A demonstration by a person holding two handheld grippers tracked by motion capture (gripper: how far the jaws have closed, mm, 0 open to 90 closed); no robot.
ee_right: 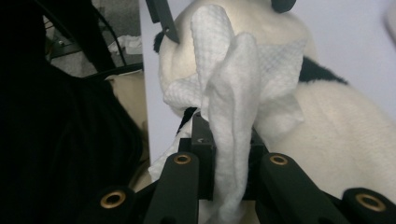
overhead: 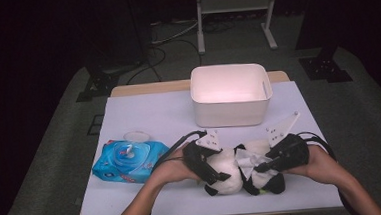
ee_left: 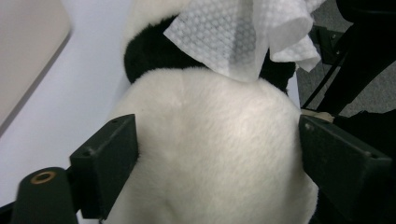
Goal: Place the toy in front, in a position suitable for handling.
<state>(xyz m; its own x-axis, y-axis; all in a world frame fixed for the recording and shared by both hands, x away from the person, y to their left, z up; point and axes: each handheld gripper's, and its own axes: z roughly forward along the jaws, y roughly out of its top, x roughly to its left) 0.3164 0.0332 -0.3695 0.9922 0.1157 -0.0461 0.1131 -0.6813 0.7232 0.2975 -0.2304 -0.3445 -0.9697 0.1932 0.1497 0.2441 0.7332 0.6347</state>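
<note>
A toy panda [overhead: 232,172] lies on the white tabletop [overhead: 144,115], near the front edge, between the two hands. The left tool [overhead: 217,176] is at the panda's white body. In the left gripper view its two black jaws stand wide on both sides of the white fur [ee_left: 210,149] and are very close to it, but I cannot tell if they really press it. The right tool [overhead: 262,167] is closed on a white wipe [overhead: 249,160]; in the right gripper view the wipe [ee_right: 231,116] hangs folded out of the closed jaws and lies against the panda [ee_right: 336,135]. A blue pack of wipes [overhead: 129,161] lies to the left of the left hand. A white box [overhead: 230,95] stands behind the panda, well apart from it.
</note>
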